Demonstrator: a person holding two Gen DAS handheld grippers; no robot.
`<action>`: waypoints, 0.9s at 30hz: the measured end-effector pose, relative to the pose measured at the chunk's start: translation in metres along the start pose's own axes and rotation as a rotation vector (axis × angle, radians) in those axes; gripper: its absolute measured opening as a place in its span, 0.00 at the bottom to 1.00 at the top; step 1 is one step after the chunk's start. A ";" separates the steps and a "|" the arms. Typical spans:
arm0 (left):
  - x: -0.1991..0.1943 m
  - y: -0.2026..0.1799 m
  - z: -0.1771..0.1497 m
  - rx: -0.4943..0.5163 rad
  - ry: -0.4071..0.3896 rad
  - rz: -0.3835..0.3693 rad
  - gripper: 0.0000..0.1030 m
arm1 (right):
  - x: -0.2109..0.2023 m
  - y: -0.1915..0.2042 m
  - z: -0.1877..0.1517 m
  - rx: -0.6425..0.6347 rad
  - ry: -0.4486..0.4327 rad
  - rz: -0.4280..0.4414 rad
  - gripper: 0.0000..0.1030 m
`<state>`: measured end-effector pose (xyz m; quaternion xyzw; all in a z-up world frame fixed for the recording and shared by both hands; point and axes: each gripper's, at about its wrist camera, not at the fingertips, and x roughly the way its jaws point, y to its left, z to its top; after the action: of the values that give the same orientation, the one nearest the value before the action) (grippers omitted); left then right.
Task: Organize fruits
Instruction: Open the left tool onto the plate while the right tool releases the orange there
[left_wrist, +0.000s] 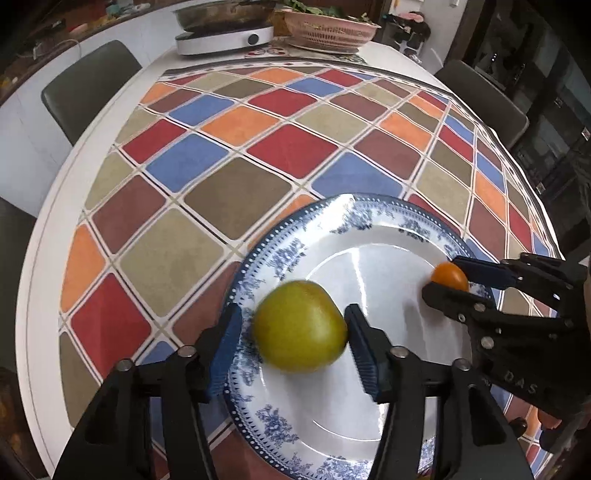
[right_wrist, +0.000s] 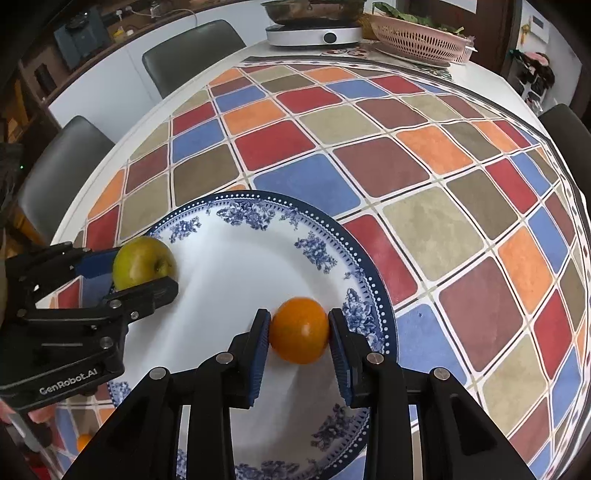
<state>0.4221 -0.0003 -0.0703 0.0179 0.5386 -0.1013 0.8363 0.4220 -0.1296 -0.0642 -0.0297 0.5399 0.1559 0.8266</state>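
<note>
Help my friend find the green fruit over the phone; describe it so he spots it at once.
Start at the checked tablecloth, then find the blue-and-white floral plate on it. Two fruits sit over the plate; the green apple is at its left side, between the left claw's fingers. It is bigger than the orange fruit and yellow-green with a stem dimple.

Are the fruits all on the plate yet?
Nearly. The green apple is down on the blue-and-white patterned china plate, loose between the pads of the left gripper. The right gripper pinches the small round orange over the plate. Still to do: release it, pull both grippers away.
</note>
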 end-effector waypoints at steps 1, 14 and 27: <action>-0.003 0.000 0.000 0.000 -0.008 -0.002 0.56 | -0.002 0.000 0.000 0.002 -0.008 -0.004 0.41; -0.086 -0.021 -0.023 0.082 -0.180 0.062 0.59 | -0.065 0.008 -0.010 -0.004 -0.133 0.003 0.42; -0.181 -0.059 -0.088 0.105 -0.374 0.038 0.68 | -0.156 0.029 -0.071 -0.070 -0.305 0.022 0.52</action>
<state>0.2600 -0.0182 0.0615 0.0523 0.3672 -0.1152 0.9215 0.2932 -0.1532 0.0503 -0.0285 0.4026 0.1866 0.8957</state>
